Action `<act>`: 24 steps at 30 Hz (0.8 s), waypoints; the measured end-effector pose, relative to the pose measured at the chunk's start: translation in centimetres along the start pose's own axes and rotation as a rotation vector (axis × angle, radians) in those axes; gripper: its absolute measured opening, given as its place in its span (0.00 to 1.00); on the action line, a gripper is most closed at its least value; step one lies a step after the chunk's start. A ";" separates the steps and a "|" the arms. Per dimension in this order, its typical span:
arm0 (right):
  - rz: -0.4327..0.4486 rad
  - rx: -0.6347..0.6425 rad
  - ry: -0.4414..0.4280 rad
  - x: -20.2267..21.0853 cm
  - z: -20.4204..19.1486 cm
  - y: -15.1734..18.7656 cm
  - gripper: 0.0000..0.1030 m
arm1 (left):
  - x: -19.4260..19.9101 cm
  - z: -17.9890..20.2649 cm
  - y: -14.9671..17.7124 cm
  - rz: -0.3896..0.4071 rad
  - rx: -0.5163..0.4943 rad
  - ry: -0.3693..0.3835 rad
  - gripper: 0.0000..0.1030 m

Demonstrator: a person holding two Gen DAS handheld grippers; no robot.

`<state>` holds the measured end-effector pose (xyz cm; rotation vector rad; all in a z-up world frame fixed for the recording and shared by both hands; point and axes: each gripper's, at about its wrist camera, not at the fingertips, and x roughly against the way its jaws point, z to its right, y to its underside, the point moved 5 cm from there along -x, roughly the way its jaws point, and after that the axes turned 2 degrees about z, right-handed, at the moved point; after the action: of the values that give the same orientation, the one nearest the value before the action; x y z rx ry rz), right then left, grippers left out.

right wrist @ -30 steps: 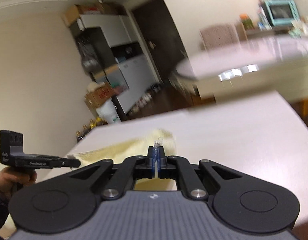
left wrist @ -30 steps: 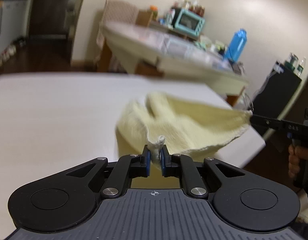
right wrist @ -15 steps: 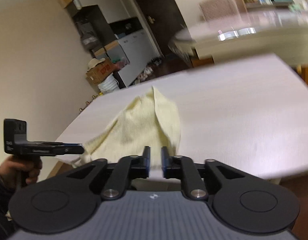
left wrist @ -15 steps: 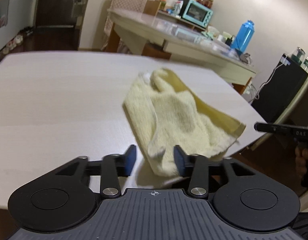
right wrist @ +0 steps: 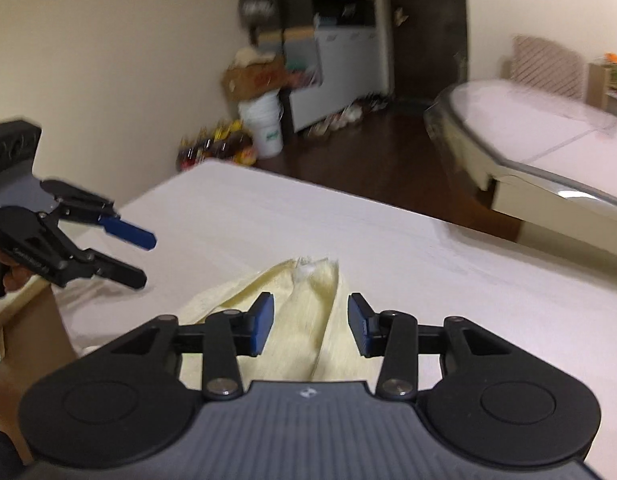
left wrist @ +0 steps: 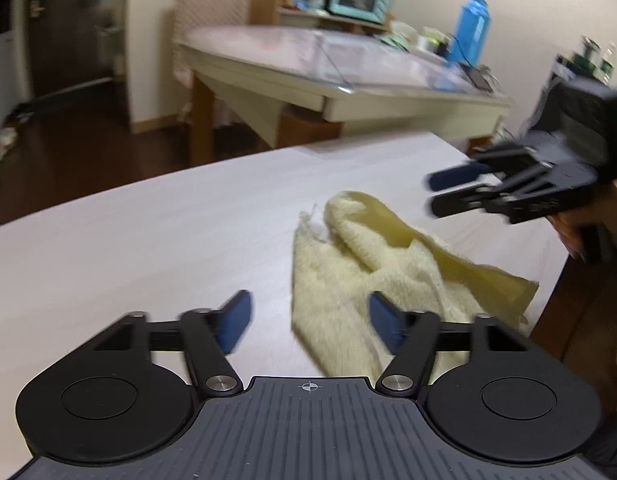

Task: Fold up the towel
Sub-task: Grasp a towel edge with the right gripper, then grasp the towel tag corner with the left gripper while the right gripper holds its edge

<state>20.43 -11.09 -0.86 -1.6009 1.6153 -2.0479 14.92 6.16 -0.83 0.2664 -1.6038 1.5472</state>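
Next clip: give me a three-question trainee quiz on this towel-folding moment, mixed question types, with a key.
1. True or false: the left gripper is clamped on the pale yellow terry towel.
2. Multiple choice: where does the towel lie? A) spread flat at the centre of the white wooden table; B) crumpled in a heap near the table's edge; C) hanging in the air between the two grippers.
3. Short answer: what is the right gripper holding?

Key:
1. False. Its jaws are opening and the pads do not press on the cloth.
2. B.
3. Nothing. Its jaws are opening, with the towel lying loose on the table beyond them.
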 end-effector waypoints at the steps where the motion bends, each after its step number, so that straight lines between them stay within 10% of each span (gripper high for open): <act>1: -0.031 0.015 0.003 -1.0 0.1 -0.4 0.45 | -0.6 0.0 -0.3 -0.016 -0.014 0.010 0.75; 9: -0.170 0.025 -0.037 -5.2 0.5 -0.8 0.42 | -3.9 -0.3 -2.3 -0.077 -0.099 0.024 0.87; 11: -0.174 0.014 -0.048 -5.5 0.6 -0.6 0.29 | -4.6 -0.4 -2.6 -0.088 -0.117 0.021 0.89; 12: -0.171 0.012 -0.051 -5.5 0.6 -0.4 0.06 | -4.7 -0.4 -2.7 -0.092 -0.124 0.021 0.89; 24: 0.039 -0.053 0.035 5.6 -0.2 1.9 0.05 | -9.4 -0.1 -5.5 -0.198 -0.214 0.088 0.76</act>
<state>16.85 -15.18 1.44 -1.5453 1.7118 -2.0422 24.30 1.36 -3.45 0.2285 -1.6068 1.2114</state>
